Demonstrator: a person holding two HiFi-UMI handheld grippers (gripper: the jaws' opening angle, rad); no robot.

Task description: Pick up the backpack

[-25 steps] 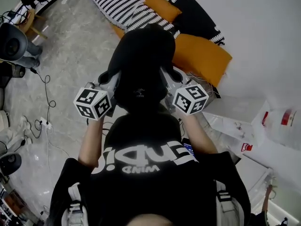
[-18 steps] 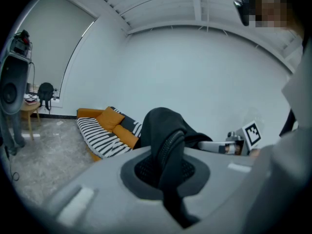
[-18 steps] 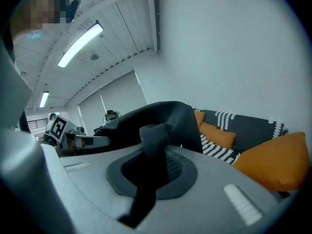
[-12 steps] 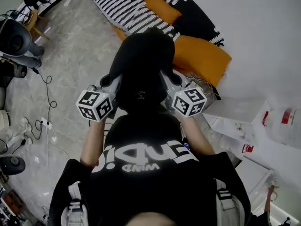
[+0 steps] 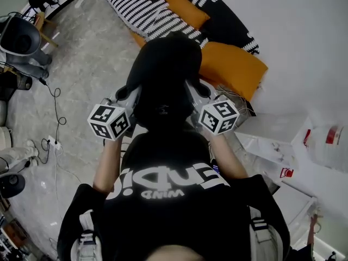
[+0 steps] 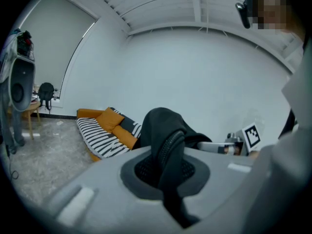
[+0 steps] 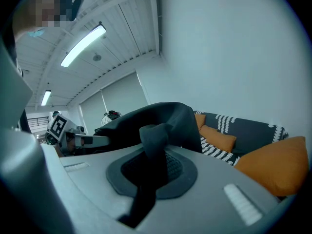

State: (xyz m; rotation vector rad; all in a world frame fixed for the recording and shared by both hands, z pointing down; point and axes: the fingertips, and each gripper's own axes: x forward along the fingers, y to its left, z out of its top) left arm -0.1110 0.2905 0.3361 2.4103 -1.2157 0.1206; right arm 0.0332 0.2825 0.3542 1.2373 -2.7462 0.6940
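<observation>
Your left gripper (image 6: 165, 173) has its fingers clenched on one black mesh-padded shoulder strap (image 6: 169, 143). The black fabric backpack (image 5: 163, 72) bulges just beyond those fingers and hangs between both pairs, in front of your chest. Your right gripper (image 7: 148, 172) is likewise clamped on the other black strap (image 7: 155, 138), with the bag's body just past its fingers.

The pick-up looks as good as done: the bag seems to be off the grey marbled floor (image 5: 87, 58) and carried by its straps. What is left, I judge, is holding both grips firm and level so that neither strap slides out.

Left of your left fingers the floor is open apart from a trailing black cable (image 5: 54, 110). Ahead of both fingers lies the black-and-white striped mattress (image 5: 138, 10). The orange cushion (image 5: 231, 64) sits close beside your right fingers, so room is tighter there.
</observation>
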